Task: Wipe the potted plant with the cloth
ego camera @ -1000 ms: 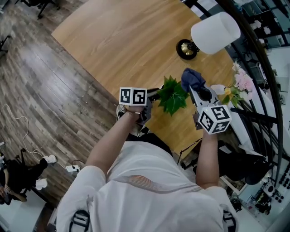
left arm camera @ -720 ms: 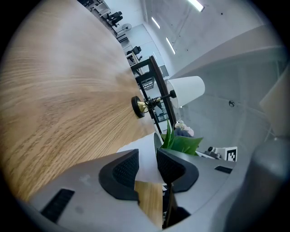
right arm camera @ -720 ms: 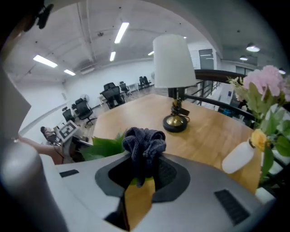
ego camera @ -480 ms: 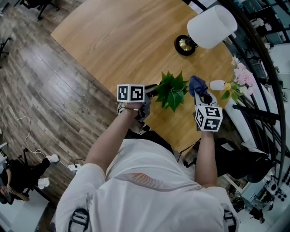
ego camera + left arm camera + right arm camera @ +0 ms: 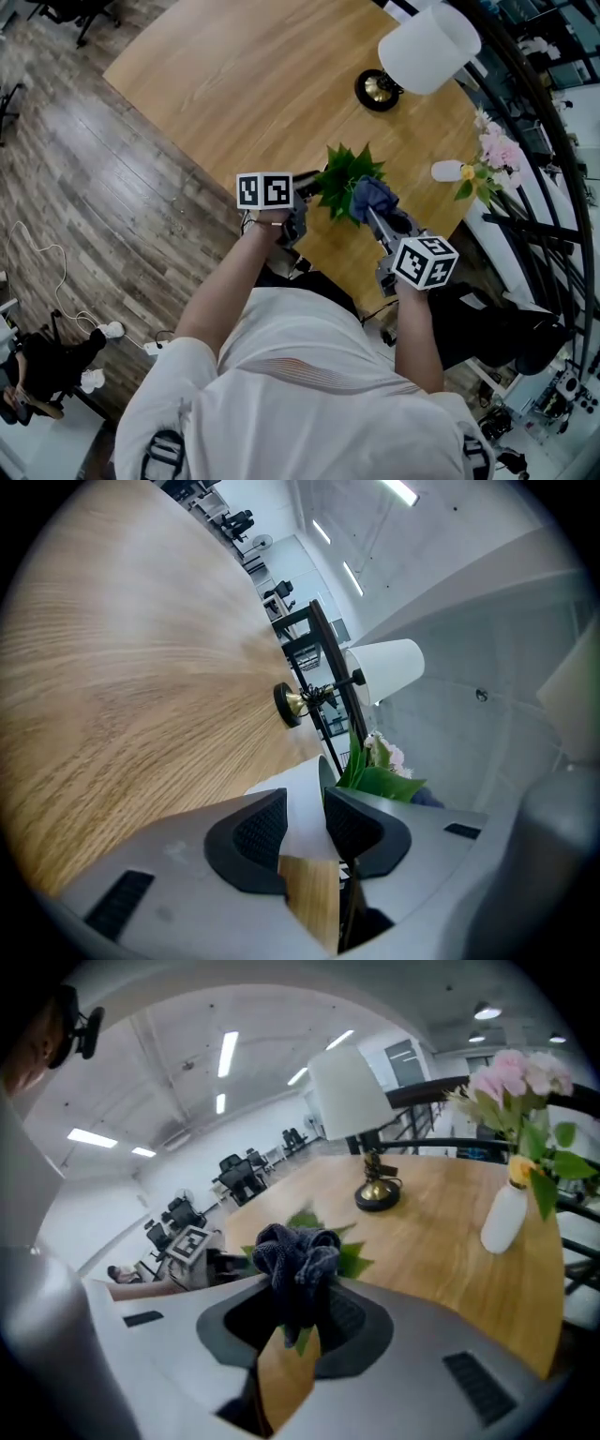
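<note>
Since a second ago the right gripper (image 5: 295,1321) has swung in from the plant's right side, and its cloth (image 5: 298,1262) now lies on the leaves (image 5: 342,173) instead of beside them. Its jaws are pressed together on a bunched, dark blue cloth with a coarse, towel-like weave, whose knotted top stands out above the pads. The left gripper (image 5: 304,829) has its ribbed black pads nearly closed on the thin white wall of the pot (image 5: 314,794) and steadies it – smooth, matte, probably plastic or ceramic.

The potted plant (image 5: 349,178) stands near the table's near edge, towards its right end. Its leaves are flat, pointed and bright green, fanned into a low rosette.

Wiping looks just begun: cloth and foliage meet on the right side, while the left and far leaves seem untouched, so most of the rosette is probably left to do.

Further out, the pale, straight-grained wooden table (image 5: 244,84) carries a white-shaded lamp (image 5: 427,47) on a brass foot at its far right edge – and a white vase (image 5: 448,171) of flowers at the right edge.
</note>
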The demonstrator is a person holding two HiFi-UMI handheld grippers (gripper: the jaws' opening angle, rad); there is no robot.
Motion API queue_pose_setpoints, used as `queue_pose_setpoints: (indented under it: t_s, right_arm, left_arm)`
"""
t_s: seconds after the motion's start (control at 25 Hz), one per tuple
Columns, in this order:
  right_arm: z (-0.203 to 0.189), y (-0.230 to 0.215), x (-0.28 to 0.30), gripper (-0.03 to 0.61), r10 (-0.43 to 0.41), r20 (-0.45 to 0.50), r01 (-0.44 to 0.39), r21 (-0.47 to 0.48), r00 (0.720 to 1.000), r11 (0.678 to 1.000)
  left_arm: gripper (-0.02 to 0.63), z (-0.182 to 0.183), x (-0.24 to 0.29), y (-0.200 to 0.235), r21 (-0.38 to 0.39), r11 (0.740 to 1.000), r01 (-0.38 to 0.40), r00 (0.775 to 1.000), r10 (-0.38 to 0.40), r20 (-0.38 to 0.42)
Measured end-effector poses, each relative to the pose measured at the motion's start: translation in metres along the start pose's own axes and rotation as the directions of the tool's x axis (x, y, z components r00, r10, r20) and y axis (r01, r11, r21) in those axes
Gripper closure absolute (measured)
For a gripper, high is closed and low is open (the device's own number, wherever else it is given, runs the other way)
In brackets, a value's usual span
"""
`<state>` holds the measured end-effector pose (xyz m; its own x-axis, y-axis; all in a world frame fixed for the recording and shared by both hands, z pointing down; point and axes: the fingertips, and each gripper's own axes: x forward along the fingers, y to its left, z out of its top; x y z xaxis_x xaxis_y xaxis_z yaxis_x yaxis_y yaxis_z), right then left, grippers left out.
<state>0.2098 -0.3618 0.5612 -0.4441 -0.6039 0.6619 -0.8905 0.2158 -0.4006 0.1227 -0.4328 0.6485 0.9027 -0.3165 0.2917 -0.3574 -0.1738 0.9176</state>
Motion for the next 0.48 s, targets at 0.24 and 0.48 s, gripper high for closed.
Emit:
queue_pose_setpoints:
  t_s: [0.24, 0.48]
  right_arm:
    - [-0.034, -0.074, 0.006, 0.439, -0.267, -0.060, 0.266, -0.030, 0.962, 0.963]
    - [0.039, -0.031, -0.047, 0.439, -0.243, 0.233, 0.277, -0.125, 0.942, 0.953]
  left_arm:
    - [0.488, 0.000, -0.001, 0.001, -0.012, 1.000, 0.004, 1.000, -0.004, 0.006]
    - [0.488, 0.000, -0.001, 0.001, -0.020, 1.000, 0.006, 1.000, -0.005, 0.006]
